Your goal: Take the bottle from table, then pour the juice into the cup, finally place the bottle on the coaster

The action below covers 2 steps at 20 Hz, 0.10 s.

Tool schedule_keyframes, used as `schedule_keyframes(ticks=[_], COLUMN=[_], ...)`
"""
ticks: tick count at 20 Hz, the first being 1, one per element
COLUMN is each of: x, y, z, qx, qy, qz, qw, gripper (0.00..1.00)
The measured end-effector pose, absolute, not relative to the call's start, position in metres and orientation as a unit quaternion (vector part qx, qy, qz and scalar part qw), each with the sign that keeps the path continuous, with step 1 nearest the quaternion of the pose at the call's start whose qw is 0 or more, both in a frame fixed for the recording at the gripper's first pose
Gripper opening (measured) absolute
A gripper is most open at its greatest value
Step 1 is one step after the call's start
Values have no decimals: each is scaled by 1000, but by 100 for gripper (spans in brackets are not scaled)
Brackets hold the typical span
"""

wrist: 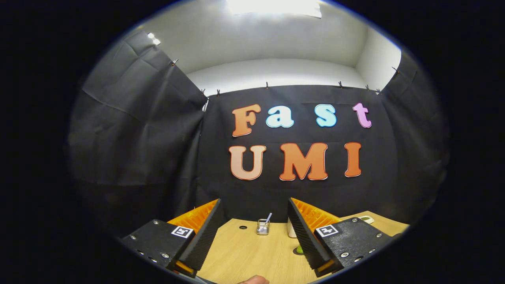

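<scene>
We see no bottle we can be sure of; the nearest candidate is a pale, whitish upright object (291,229) standing on the light wooden table (252,252), just beyond the tip of the right finger, which hides most of it, so we cannot tell what it is. Just in front of it, hard against the inner edge of that same finger, sits a small bright green round thing on a dark base (299,249), too covered for us to name.

Further back, ahead of the gap between the fingers and near the table's far edge, stands a small clear glass cup (262,227) with a thin pale stick or straw leaning out of it. To its left we see a small dark round hole or ring (243,227) in the tabletop. Beyond the right finger, at the far corner of the table, lies a pale flat object (367,219), partly hidden.

The gripper (254,232) is held above the table with its two fingers spread wide apart, nothing between them and neither touching any object. Each finger carries a small square black-and-white marker (182,231). At the near edge of the table, between the fingers, a fingertip of the person (254,280) shows.

Black cloth hangs behind the table as the booth's wall, with a white ceiling and a bright light panel (274,7) above
</scene>
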<state>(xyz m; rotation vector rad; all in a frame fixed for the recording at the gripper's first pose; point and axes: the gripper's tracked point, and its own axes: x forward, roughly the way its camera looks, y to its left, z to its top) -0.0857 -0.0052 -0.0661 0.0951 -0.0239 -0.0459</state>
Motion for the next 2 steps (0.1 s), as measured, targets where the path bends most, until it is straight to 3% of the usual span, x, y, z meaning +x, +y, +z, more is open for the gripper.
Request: schedule_keyframes(ticks=[2], x=[-83], y=[-2], z=[-66], qx=[40], qy=[-13], qz=[-23], qw=[999], gripper=[97])
